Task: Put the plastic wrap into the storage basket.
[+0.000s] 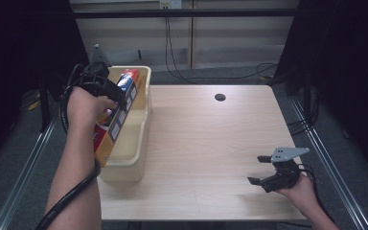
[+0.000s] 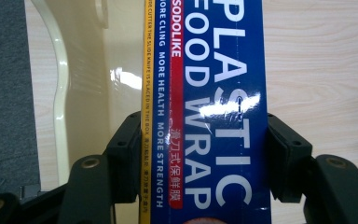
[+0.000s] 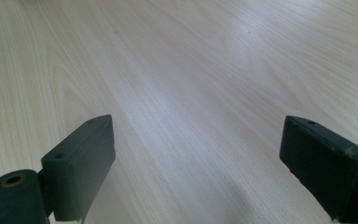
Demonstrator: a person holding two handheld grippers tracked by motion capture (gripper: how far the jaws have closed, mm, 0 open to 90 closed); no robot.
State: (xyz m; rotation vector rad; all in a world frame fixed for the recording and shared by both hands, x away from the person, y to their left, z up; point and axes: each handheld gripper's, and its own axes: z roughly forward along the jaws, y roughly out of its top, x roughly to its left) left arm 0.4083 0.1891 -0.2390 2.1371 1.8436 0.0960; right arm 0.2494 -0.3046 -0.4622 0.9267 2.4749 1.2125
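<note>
A long blue, red and yellow box of plastic food wrap (image 1: 116,122) slants into a cream plastic bin (image 1: 146,110) at the table's left edge. My left gripper (image 1: 117,98) is shut on the box near its upper half. In the left gripper view both black jaws press the box's (image 2: 214,93) long sides, its "PLASTIC WRAP" lettering runs between them, and the bin's inner wall (image 2: 88,70) lies beneath. My right gripper (image 1: 256,169) hovers open at the table's front right. Its jaws (image 3: 196,154) stand wide apart over bare wood.
The light wooden table (image 1: 206,143) has a dark round hole (image 1: 220,97) near its back edge. Black cables (image 1: 263,69) trail over the floor behind the table. Metal rails run along both sides of it.
</note>
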